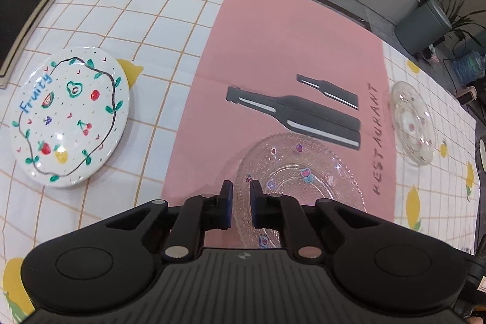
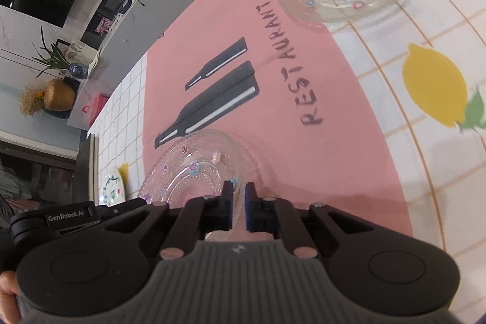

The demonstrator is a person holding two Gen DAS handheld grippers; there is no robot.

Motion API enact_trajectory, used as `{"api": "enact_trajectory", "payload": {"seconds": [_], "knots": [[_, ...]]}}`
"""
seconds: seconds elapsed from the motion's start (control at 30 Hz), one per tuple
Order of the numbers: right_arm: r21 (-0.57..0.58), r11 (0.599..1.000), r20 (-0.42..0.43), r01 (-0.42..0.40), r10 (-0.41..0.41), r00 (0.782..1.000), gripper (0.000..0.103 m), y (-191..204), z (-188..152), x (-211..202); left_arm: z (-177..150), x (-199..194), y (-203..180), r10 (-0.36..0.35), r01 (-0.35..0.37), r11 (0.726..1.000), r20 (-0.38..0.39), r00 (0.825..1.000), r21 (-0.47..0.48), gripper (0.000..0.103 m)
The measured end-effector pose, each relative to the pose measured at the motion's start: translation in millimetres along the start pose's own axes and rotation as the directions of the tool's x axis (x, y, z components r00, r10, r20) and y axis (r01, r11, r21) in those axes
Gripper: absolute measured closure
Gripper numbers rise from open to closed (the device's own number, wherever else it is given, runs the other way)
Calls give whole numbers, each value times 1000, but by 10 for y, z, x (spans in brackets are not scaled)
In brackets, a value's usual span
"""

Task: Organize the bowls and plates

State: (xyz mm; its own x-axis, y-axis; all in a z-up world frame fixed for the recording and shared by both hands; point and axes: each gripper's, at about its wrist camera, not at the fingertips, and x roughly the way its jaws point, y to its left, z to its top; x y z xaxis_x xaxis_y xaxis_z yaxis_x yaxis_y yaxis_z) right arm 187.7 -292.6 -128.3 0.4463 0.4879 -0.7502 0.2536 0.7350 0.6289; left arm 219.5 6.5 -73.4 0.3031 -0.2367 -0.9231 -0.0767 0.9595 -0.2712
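Left wrist view: left jaws (image 1: 241,193) clamp the near rim of the glass plate (image 1: 303,172); right jaws (image 2: 239,193) pinch its opposite rim, lifting together.

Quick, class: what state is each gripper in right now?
Left gripper: closed on the near glass plate rim.
Right gripper: closed, apparently on the same plate's rim.

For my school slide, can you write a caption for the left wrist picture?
Left gripper pinches the rim of a beaded glass plate on a pink placemat, beside a fruit-painted plate.
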Motion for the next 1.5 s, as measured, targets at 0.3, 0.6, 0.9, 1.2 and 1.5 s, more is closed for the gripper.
{"api": "enact_trajectory", "payload": {"seconds": [0.3,0.6,0.9,1.2,1.5], "knots": [[42,997,16,-58,58,998,98,-250,-270,-497,-361,-336,-312,6,-7,999,35,999,34,91],[45,998,28,-46,45,999,98,-638,-527,-1000,-951,-473,-693,2,-4,999,46,999,53,91],[13,1000,23,16,-16,1000,98,-943,-672,-1238,-1490,-359,-851,-20,20,999,-4,1000,36,91],[-21,996,9,88,-87,996,98,-1056,-770,-1275,-1768,-229,-910,-18,20,999,-52,998,41,91],[-22,994,-12,107,-107,994,98,-1082,-836,-1203,-1862,-157,-883,4,-1,999,-62,998,49,91]]}}
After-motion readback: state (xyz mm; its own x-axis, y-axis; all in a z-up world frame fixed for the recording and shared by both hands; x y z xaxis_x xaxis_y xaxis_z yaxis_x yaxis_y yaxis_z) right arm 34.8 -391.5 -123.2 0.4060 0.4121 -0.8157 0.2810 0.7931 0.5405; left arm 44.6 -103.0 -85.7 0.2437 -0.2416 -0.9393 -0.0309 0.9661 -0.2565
